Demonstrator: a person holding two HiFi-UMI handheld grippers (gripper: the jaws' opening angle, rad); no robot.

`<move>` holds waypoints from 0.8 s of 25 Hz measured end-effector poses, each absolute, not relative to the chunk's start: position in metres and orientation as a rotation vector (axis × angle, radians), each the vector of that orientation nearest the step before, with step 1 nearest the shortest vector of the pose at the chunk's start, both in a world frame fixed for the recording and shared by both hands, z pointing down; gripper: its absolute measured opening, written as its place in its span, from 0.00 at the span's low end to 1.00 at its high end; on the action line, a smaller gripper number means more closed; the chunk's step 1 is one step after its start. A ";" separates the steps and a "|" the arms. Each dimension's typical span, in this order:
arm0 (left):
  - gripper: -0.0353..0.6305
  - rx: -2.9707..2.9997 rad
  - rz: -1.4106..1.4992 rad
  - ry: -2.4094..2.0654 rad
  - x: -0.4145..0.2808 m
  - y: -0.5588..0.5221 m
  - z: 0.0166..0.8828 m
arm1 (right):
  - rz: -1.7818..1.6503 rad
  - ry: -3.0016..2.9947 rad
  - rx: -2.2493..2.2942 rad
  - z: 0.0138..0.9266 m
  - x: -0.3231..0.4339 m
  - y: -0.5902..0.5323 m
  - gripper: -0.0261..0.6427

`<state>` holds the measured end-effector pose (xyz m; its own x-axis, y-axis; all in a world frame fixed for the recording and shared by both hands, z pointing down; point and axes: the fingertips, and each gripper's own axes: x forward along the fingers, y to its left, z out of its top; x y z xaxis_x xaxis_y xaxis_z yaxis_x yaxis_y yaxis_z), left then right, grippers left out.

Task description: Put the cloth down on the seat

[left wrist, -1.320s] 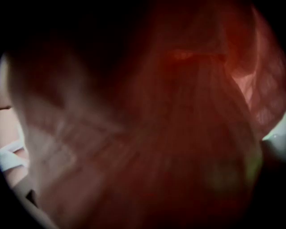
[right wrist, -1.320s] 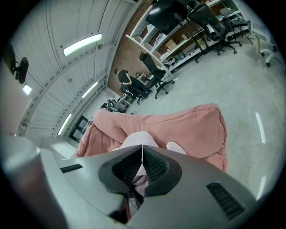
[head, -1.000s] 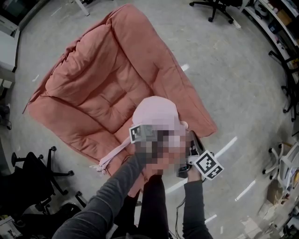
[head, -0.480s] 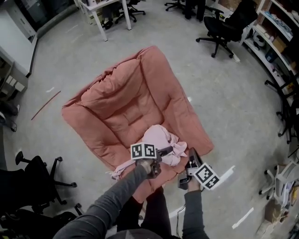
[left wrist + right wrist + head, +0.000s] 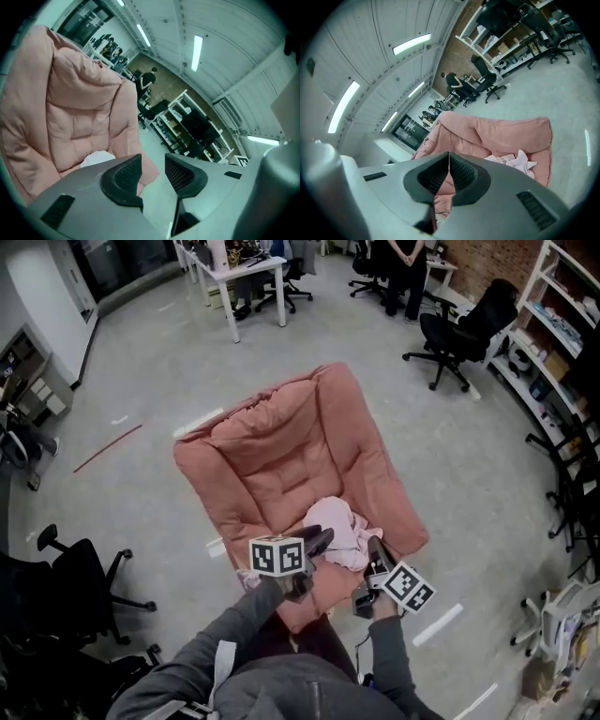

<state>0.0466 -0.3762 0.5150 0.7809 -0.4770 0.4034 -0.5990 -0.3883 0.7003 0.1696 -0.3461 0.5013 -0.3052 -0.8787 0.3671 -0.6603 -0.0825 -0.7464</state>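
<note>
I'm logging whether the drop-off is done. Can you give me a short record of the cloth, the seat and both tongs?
seat: salmon padded floor chair
cloth: pink, crumpled, lying on the seat's front part
left tongs: jaws apart, just been closing, nothing between them
right tongs: jaws together, empty
status: cloth is down, touched by neither tongs

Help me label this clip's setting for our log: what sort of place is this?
Probably an open office or lab workspace: black swivel chairs and a white desk stand on a bare grey floor, with stocked shelving along one side.
</note>
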 end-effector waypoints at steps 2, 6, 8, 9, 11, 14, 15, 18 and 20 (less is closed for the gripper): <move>0.20 2.119 0.164 -0.857 0.026 -0.367 0.501 | -1.333 1.988 -1.670 0.493 0.152 -0.340 0.06; 0.07 2.275 0.242 -1.000 -0.014 -0.350 0.487 | -1.359 2.064 -1.650 0.491 0.122 -0.328 0.06; 0.07 2.308 0.254 -1.039 -0.033 -0.341 0.489 | -1.384 2.086 -1.636 0.497 0.107 -0.321 0.06; 0.06 2.310 0.252 -1.050 -0.042 -0.337 0.491 | -1.396 2.094 -1.632 0.501 0.101 -0.317 0.06; 0.06 2.304 0.238 -1.062 -0.054 -0.327 0.496 | -1.412 2.114 -1.639 0.510 0.090 -0.307 0.06; 0.06 2.307 0.236 -1.074 -0.064 -0.315 0.502 | -1.409 2.179 -1.658 0.521 0.077 -0.295 0.06; 0.06 2.312 0.250 -1.083 -0.067 -0.312 0.506 | -1.402 2.210 -1.658 0.524 0.071 -0.291 0.06; 0.06 2.311 0.295 -1.095 -0.077 -0.305 0.517 | -1.405 2.287 -1.619 0.530 0.055 -0.284 0.06; 0.06 2.308 0.303 -1.093 -0.080 -0.304 0.520 | -1.419 2.299 -1.578 0.529 0.046 -0.284 0.06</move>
<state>-0.0803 -0.3045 0.5197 0.6417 -0.6392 0.4238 -0.7661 -0.5091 0.3922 0.0464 -0.2843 0.5292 -0.4910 -0.7470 0.4483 -0.7355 0.0798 -0.6728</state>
